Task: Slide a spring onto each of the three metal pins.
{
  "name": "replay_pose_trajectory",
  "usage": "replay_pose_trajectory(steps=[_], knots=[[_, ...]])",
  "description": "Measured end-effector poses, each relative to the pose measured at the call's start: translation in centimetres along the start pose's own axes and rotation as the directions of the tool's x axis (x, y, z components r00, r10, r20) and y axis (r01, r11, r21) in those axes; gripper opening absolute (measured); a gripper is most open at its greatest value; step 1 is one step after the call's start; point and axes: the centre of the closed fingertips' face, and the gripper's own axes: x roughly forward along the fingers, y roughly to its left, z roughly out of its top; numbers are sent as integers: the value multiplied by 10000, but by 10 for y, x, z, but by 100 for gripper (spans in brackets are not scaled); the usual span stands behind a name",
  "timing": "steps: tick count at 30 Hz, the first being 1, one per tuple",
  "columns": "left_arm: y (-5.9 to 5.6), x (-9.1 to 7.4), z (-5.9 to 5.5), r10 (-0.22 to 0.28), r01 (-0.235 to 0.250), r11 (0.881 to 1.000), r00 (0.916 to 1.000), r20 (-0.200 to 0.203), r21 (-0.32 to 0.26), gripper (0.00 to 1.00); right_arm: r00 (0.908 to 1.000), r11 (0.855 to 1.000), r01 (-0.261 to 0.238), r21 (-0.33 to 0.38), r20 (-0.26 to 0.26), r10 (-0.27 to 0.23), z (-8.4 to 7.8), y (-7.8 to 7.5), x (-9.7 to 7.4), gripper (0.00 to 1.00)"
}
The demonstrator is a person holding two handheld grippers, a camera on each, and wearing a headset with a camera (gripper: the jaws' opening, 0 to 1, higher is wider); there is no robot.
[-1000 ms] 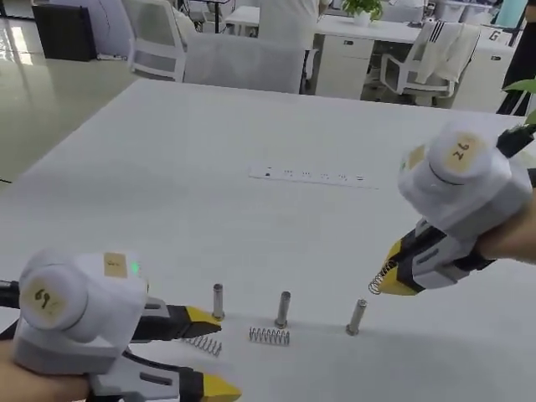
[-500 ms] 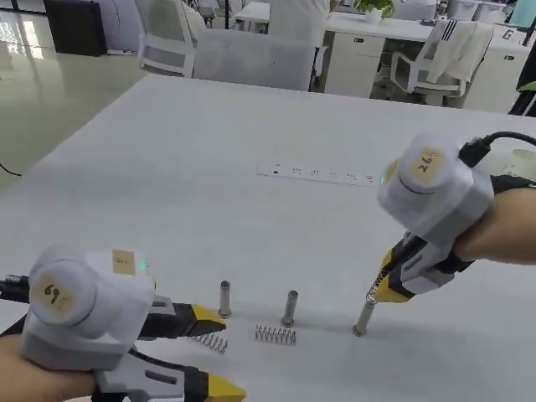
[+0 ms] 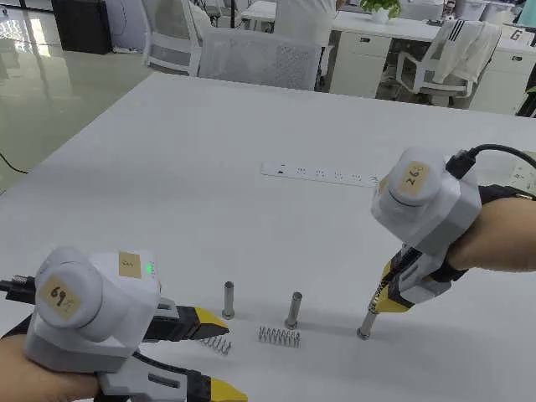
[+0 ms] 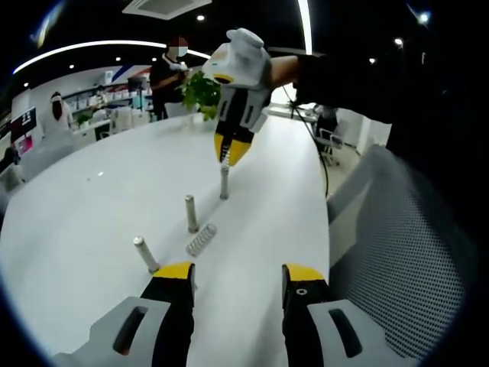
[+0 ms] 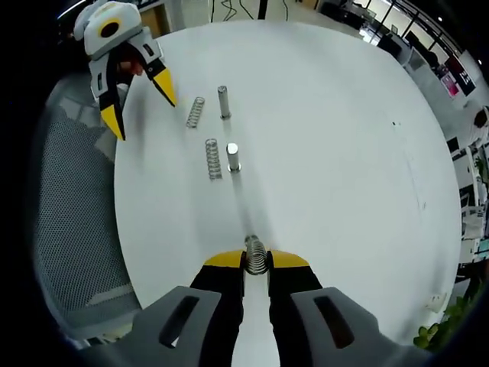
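None seated yet, by my read: right tongs (image 5: 257, 266) clenched on the first spring (image 5: 256, 251) over the right pin (image 3: 365, 322). Second spring (image 3: 279, 336) lies on the counter (image 3: 251, 218) by the bare middle pin (image 3: 294, 309), third spring (image 3: 218, 342) by the left pin (image 3: 228, 299), left tongs (image 4: 238, 271) released near it. Right gripper view blurs the right pin under the coil; left gripper view gives me the side-on line, spring end at pin top, contact unclear.

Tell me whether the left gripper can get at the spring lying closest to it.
Probably yes. The left gripper is open, and the spring lies flat on the table close by its jaws with nothing between. The nearest pin stands apart behind it.
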Motion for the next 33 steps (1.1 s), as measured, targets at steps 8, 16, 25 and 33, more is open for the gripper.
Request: replay_pose_trajectory(steps=[8, 16, 25, 33], knots=[[0, 1, -2, -11, 11, 10000, 10000, -50, 14, 40, 9999, 9998, -111, 189, -91, 112, -5, 0, 16, 9], [-1, 1, -2, -30, 31, 10000, 10000, -93, 31, 39, 9998, 9993, -120, 357, -174, 127, -8, -1, 31, 9], [-1, 1, -3, -48, 49, 10000, 9999, -108, 35, 39, 9996, 9988, -129, 464, -261, 142, -13, -1, 42, 9], [-1, 0, -3, -69, 70, 10000, 9999, -103, 20, 39, 9998, 9991, -35, 411, -216, 44, -14, -1, 43, 11]])
